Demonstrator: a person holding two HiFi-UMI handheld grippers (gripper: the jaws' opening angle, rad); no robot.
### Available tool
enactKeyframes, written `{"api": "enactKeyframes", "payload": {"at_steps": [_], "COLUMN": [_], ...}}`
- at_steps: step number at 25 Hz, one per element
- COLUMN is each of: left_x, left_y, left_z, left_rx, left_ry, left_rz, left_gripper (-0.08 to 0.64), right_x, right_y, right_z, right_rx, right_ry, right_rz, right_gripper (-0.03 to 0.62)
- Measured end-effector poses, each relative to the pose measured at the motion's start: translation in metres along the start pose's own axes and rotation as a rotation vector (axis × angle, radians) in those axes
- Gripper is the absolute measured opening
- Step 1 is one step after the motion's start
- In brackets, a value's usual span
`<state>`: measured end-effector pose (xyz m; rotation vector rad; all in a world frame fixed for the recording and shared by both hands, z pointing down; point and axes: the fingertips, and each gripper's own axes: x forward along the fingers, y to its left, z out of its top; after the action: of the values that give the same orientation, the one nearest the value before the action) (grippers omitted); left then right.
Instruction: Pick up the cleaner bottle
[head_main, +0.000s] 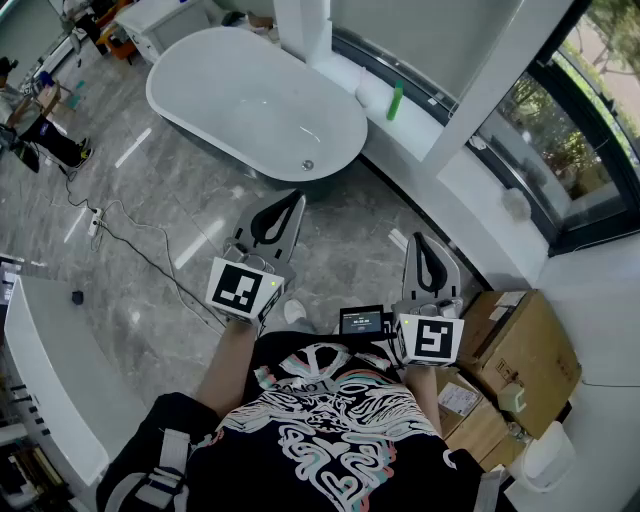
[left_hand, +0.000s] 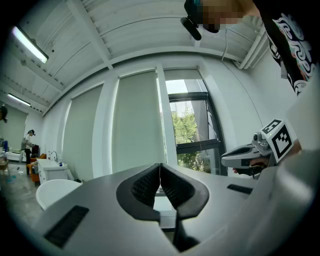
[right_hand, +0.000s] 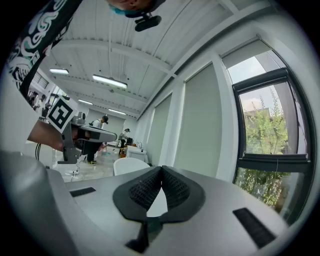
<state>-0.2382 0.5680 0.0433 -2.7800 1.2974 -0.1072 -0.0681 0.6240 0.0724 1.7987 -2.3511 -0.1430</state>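
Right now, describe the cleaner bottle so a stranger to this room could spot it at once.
Find the white oval bathtub; past its far side a white ledge runs under the windows. The cleaner bottle stands upright on that ledge, beside a white rounded object. It is the only green thing there.

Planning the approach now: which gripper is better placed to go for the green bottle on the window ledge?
Right, probably. The right gripper lines up nearly straight with the green bottle on the ledge; the left gripper faces the bathtub. Both jaws shut, so open first.
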Motion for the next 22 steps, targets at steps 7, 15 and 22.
{"api": "enactKeyframes", "payload": {"at_steps": [7,15,22], "left_x": [0.005,0.022,0.042], "left_y": [-0.024,-0.052,-0.065], "left_z": [0.003,-0.002,0.002], "left_rx": [0.008,0.005,0.016], "left_ry": [-0.003,0.0,-0.005], "left_rz": [-0.012,-0.015,-0.03], "left_gripper": [0.018,0.018,0.018], "right_x": [-0.004,-0.02,-0.007], "right_y": [0.003,-0.029,-0.038], "right_z": [0.004,-0.019,-0.017], "right_rx": [-0.054,-0.021,-0.251], "right_ry": [-0.022,0.026,0.059], "right_rz": [0.03,0.011,-0.005], "right_gripper": [0.026,0.026,0.026]}}
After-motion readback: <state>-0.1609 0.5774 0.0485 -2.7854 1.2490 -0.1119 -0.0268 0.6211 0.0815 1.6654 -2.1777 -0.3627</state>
